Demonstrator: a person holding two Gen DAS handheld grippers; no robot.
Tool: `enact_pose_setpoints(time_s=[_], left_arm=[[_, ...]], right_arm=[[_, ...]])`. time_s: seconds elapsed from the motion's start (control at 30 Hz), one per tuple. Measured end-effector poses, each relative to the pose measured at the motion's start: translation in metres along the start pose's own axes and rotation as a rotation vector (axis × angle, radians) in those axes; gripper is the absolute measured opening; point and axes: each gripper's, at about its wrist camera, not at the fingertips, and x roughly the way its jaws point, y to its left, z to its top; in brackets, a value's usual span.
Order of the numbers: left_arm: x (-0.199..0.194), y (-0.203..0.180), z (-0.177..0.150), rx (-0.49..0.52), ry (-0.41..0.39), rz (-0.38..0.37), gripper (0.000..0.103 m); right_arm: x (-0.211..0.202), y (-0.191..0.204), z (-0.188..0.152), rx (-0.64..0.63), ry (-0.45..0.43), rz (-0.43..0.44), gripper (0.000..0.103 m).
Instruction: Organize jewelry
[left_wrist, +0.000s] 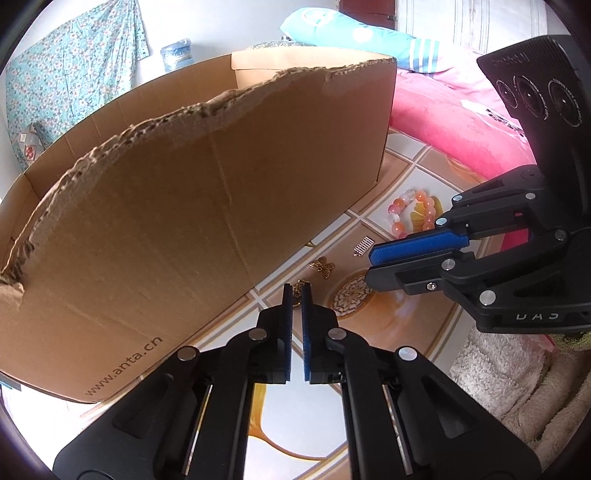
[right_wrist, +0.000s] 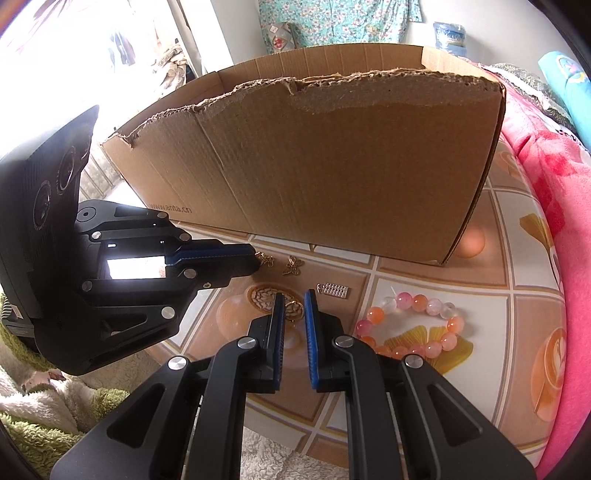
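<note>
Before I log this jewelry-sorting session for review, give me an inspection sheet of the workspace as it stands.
Surface: patterned tile-print tabletop.
Job's things: cardboard box with torn rim, standing open; beaded bracelet, silver clip and gold butterfly charm lie loose in front of it.
Clutter: nothing seen.
Grippers: left gripper shut on a gold chain piece; right gripper closed on a gold ring piece.
Cables: nothing seen.
Surroundings: pink blanket on the right, fluffy cloth at the near edge, floral fabric behind.
</note>
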Motion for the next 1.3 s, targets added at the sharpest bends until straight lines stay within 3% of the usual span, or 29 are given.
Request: enact_pose_setpoints(time_s=[0.27, 0.5, 0.67, 0.73, 0.97, 1.3], left_arm=[[-0.002, 0.003, 0.001, -0.004, 0.003, -0.003, 0.005], [0.003, 0.012, 0.004, -0.034, 0.024, -0.054, 0.017], [0.005, 0.016, 0.006, -0.038, 0.036, -0.082, 0.017], [0.006, 0.014, 0.007, -0.016, 0.042, -0.063, 0.010], [0.007, 0.009, 0.011, 0.026, 0.052, -0.048, 0.009], [-0.008, 0.004, 0.010, 0.008, 0.025, -0.023, 0.009]], right_arm=[[-0.002, 0.003, 0.002, -0.008, 0.001, 0.003, 0.011], [-0.001, 0.002, 0.003, -0.006, 0.004, 0.007, 0.011], [0.001, 0.001, 0.004, -0.002, 0.006, 0.008, 0.011], [0.002, 0.001, 0.004, -0.002, 0.007, 0.010, 0.011], [0.003, -0.003, 0.004, 0.002, 0.002, 0.011, 0.011], [0.000, -0.004, 0.005, 0.003, -0.002, 0.008, 0.011]])
